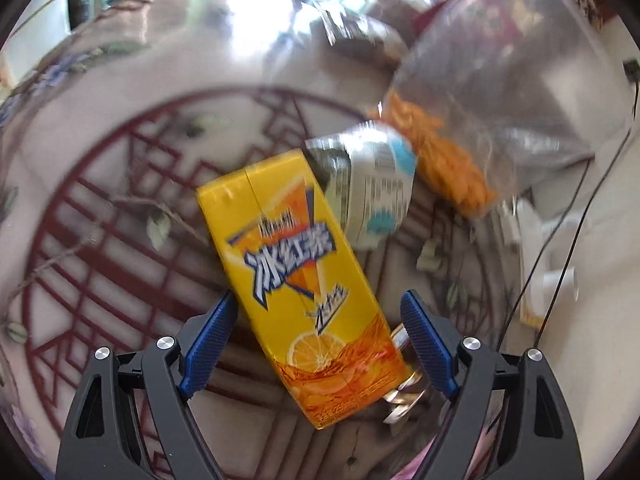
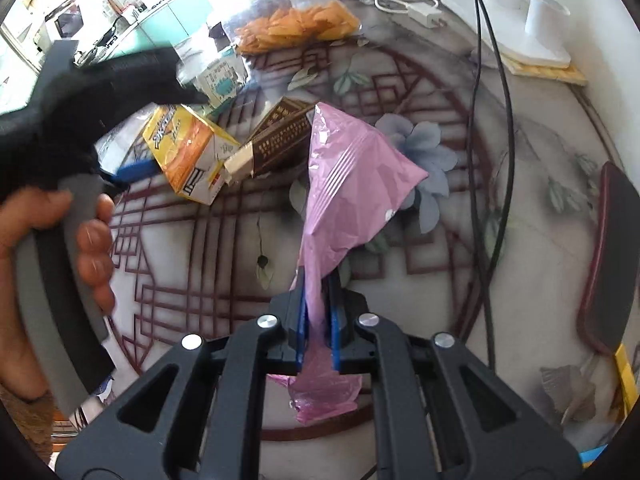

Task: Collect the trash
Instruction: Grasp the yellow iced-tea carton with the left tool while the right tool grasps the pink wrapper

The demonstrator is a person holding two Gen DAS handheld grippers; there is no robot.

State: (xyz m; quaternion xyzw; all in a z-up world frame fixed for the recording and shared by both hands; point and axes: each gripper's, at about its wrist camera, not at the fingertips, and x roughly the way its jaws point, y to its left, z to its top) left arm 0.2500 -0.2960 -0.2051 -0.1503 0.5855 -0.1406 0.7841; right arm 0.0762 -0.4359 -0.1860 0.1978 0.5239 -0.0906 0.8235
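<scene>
My left hand-held gripper spread around yellow 冰红茶 carton, right hand-held gripper pinching pink bag, open worktop beside it

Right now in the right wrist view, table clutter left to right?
Yellow drink carton → brown box → pink bag, pinched in the right tongs → black cable → white stand.

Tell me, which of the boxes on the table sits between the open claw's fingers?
The yellow drink carton, between the left gripper's open blue pads; the brown box lies beside it, outside them.
</scene>
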